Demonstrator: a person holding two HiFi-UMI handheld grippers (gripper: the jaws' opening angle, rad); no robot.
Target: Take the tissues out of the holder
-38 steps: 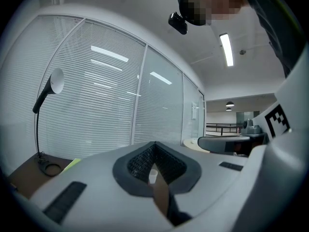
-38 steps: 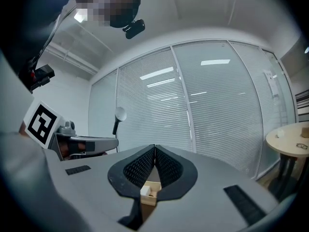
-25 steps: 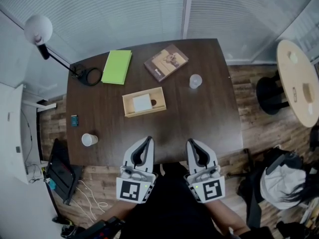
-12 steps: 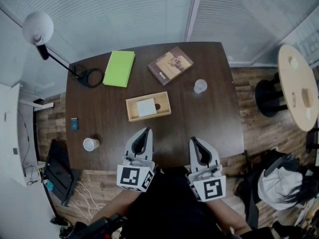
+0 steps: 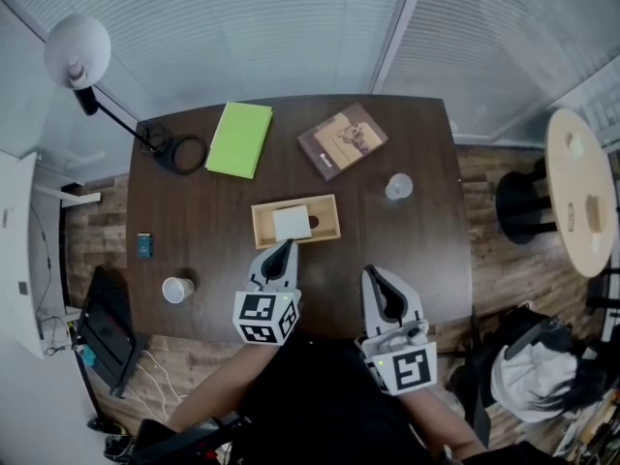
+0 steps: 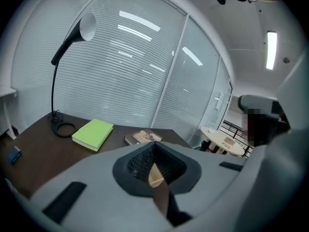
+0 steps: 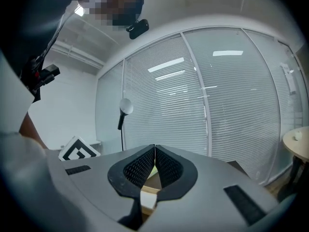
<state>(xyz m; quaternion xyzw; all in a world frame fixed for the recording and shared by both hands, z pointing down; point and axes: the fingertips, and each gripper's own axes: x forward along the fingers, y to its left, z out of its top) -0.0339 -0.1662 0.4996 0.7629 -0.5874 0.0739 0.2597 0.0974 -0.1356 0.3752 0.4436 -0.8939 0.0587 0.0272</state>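
Left tool nearer holder of tissues.

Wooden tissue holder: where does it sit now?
In the head view, the wooden tissue holder sits mid-table, just beyond the left gripper, with the brown book farther back.

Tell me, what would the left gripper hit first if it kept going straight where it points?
Most likely the wooden tissue holder: the left gripper, jaws shut and empty, points at its near wall. Height is hard to judge, so it might instead pass over the rim onto the white tissues.
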